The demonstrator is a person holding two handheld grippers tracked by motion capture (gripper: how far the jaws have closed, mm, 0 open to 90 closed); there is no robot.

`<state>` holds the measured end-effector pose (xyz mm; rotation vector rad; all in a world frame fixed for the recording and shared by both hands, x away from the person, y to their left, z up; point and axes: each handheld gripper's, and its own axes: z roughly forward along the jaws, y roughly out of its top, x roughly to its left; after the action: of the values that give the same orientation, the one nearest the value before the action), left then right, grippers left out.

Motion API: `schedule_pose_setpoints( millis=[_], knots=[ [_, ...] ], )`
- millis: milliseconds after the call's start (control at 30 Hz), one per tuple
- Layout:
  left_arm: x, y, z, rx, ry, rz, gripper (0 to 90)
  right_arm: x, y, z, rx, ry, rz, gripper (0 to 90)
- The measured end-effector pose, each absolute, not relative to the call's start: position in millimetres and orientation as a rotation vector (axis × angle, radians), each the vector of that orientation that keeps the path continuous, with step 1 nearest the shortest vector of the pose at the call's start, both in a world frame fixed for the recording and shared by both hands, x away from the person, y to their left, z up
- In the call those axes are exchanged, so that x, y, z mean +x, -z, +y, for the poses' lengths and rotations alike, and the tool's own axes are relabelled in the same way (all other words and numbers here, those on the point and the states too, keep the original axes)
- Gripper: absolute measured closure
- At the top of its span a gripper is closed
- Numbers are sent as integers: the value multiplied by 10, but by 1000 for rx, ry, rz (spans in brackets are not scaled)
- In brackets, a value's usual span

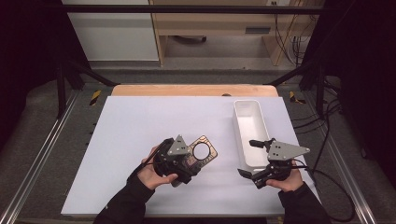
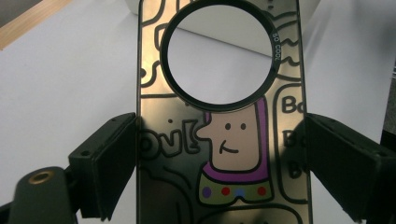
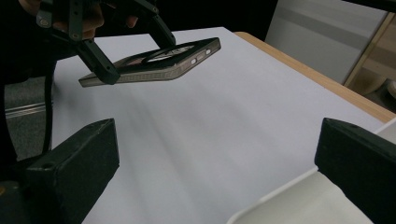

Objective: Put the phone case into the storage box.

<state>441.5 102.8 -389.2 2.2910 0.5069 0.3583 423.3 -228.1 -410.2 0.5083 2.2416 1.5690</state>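
Note:
A brown phone case (image 1: 207,150) with cartoon drawings and a large round hole is gripped by its long edges in my left gripper (image 1: 194,161). In the left gripper view the two black pads press on both sides of the case (image 2: 233,149), so my left gripper (image 2: 222,158) is shut on it. The right gripper view shows the case (image 3: 154,65) lifted off the white sheet, slightly tilted. My right gripper (image 1: 247,157) stands open beside the near end of the white bin (image 1: 252,105), with nothing between its jaws (image 3: 217,172).
A long white bin (image 3: 299,200) lies on the right half of the white sheet (image 1: 140,130). A wooden table edge (image 1: 187,89) runs along the far side. Metal frame rails flank the table, and cables trail at the right.

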Motion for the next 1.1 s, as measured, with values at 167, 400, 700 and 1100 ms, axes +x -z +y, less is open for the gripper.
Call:
schedule_pose_setpoints(
  millis=[167, 400, 700, 1100],
  knots=[
    [4398, 3889, 1005, 2290, -349, 481, 115, 4230, 4069, -2225, 470, -1559, 2259, 6],
    [4372, 3892, 966, 2302, -336, 450, 115, 4219, 4062, -2138, 424, -1538, 2293, 6],
    [4329, 3859, 959, 2309, -336, 405, 115, 4207, 4040, -2059, 381, -1534, 2327, 8],
    [4289, 3864, 953, 2321, -323, 346, 115, 4202, 3983, -1981, 324, -1516, 2363, 11]
  ],
)
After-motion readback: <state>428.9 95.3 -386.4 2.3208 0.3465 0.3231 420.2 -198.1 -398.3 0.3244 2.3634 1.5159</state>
